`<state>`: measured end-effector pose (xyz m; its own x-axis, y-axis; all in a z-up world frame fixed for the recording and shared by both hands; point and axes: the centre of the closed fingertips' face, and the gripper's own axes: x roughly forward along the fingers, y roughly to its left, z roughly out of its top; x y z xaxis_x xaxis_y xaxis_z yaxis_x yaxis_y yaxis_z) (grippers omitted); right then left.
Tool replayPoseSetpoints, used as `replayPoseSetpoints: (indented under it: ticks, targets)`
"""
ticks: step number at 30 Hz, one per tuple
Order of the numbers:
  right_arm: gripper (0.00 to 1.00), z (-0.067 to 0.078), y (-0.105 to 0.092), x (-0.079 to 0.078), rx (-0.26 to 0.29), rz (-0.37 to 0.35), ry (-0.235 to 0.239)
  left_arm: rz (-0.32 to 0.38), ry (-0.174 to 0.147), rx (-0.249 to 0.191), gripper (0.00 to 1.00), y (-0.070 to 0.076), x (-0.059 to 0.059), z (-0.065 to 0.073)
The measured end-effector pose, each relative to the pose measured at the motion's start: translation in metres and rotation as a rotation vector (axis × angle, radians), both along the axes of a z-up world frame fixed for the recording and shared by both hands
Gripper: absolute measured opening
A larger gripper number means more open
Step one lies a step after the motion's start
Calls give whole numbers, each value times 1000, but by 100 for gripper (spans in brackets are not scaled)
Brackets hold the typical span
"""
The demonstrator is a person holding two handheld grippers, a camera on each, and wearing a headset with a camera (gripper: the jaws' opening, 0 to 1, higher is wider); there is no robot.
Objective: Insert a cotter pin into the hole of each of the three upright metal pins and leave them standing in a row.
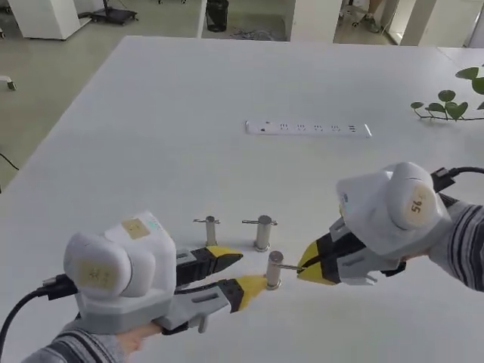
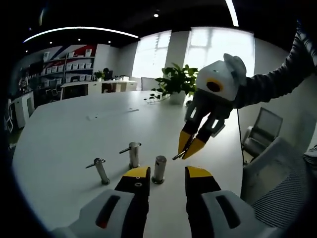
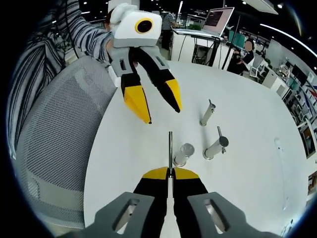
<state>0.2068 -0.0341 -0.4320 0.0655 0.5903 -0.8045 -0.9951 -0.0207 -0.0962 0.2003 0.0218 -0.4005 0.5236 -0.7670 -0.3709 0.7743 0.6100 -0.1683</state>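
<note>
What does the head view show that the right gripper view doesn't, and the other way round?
Head view's extras: a white power strip on the table and a leafy plant sprig. Right gripper view's extras: a grey mesh chair and a laptop on a far desk. Shared: three metal pins, the open left gripper, and the right gripper shut on a cotter pin.

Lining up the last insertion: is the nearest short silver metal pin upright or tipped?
Upright: the nearest short silver metal pin stands on its base on the white table.
</note>
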Motion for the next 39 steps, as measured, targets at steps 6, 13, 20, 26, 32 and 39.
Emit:
replayPoseSetpoints:
  ticks: [6, 13, 20, 26, 32, 39]
  targets:
    - [0, -9, -10, 7, -26, -11, -4, 50, 17, 19, 26, -3, 7, -11]
    - [0, -21, -19, 14, -60, -19, 2, 84, 44, 76, 25, -8, 18, -33]
    - [0, -25, -24, 21, -72, -28, 0, 85, 57, 89, 24, -18, 22, -44]
    - [0, -27, -25, 27, -80, -30, -8, 96, 65, 107, 23, -25, 26, -52]
    - [0, -27, -23, 28, -84, -12, -13, 120, 87, 93, 22, -34, 31, -57]
    - [0, -25, -21, 27, -89, 15, -25, 142, 97, 88, 18, -37, 35, -59]
